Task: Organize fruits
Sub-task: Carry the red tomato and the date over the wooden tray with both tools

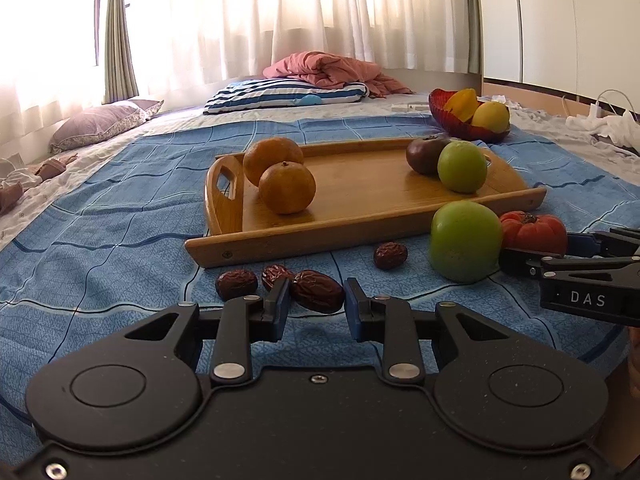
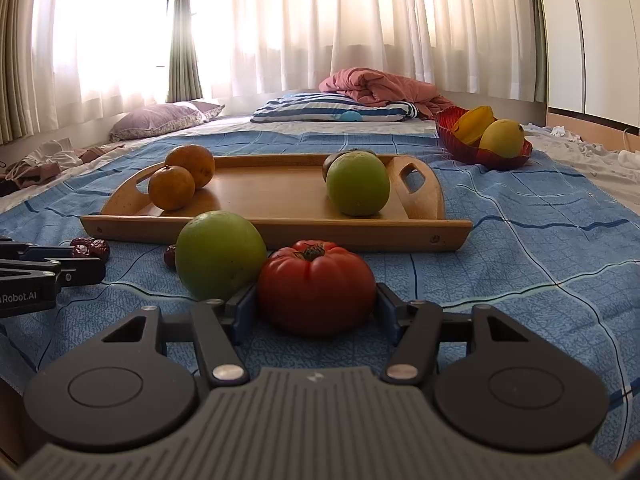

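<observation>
Blue checked bedspread [image 1: 120, 216] with a wooden tray [image 1: 360, 200] laid flat on it; two oranges [image 1: 286, 186] touch each other at the tray's left end, and a green apple [image 1: 462, 166] stands just in front of a dark brown fruit [image 1: 424, 154] at its right end. Left gripper [image 1: 316, 300] sits low on the cloth, its blue pads clamped on a dried red date [image 1: 318, 290]; two more dates [image 1: 236, 283] lie just behind to its left, a fourth [image 1: 390, 255] sits apart near the tray's front rail. Right gripper [image 2: 316, 304] brackets a ribbed red tomato [image 2: 316, 286], both pads against its flanks, tomato resting on the cloth. A second green apple [image 2: 220, 254] touches the tomato's left side. Red bowl [image 2: 484, 140] beyond the tray holds yellow fruit [image 2: 502, 138]
</observation>
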